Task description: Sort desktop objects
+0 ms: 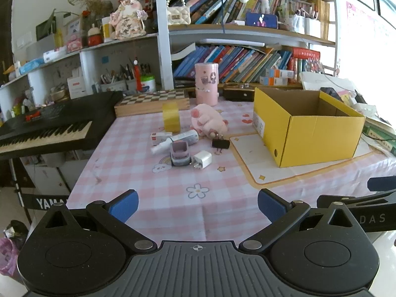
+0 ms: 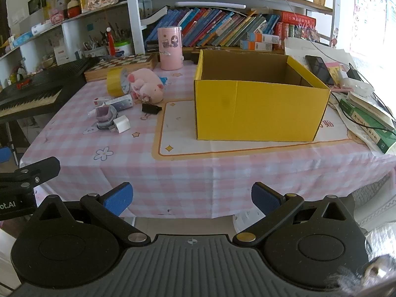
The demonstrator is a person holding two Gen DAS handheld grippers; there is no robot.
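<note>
Nothing is sorted yet, by the look of it. The big yellow box sits open on the checked tablecloth, and what shows of its inside is bare cardboard, though its floor is hidden from both views. Every loose item waits in a cluster to its left: the pink plush pig, the roll of yellow tape standing on edge, a white tube beside a small red-and-white carton, a purple case, the white charger plug and a black binder clip. The left gripper hangs over the near table edge, jaws wide and empty. The right gripper hangs just short of the table, jaws equally spread, holding nothing. The whole job lies ahead.
</note>
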